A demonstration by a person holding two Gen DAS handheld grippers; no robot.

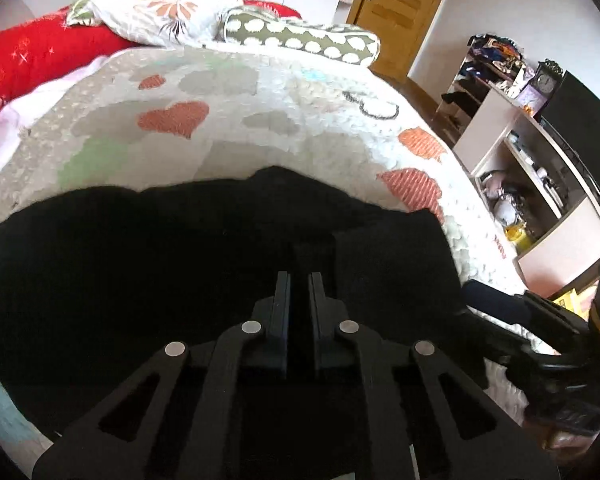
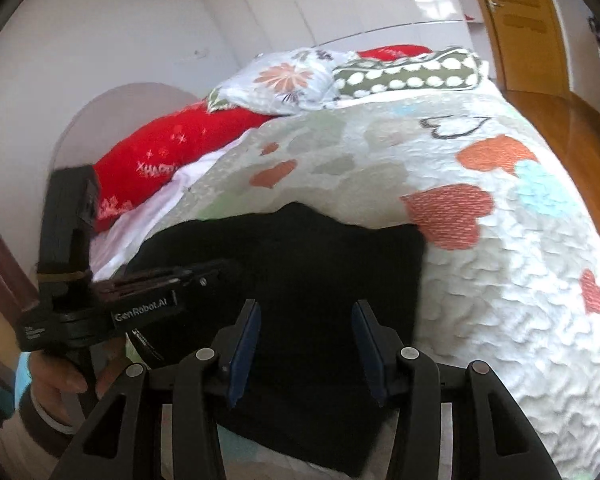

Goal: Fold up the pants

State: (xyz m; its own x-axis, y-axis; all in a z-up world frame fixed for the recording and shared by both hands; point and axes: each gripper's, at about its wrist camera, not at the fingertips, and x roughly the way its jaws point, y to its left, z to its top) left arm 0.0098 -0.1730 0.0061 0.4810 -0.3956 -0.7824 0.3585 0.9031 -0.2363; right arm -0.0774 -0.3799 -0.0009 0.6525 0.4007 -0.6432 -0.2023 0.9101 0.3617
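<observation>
From the left wrist view, the black fabric pants (image 1: pixel 180 264) lie bunched on the heart-patterned quilted bedspread (image 1: pixel 260 120), their far edge ragged and humped, a squared flap at the right; the left gripper (image 1: pixel 299 280) is clenched over the dark cloth, though whether cloth is pinched I cannot tell. From the right wrist view, the pants (image 2: pixel 320 264) form a thick folded slab near the bed's foot; the right gripper (image 2: pixel 306 316) hangs released above them.
</observation>
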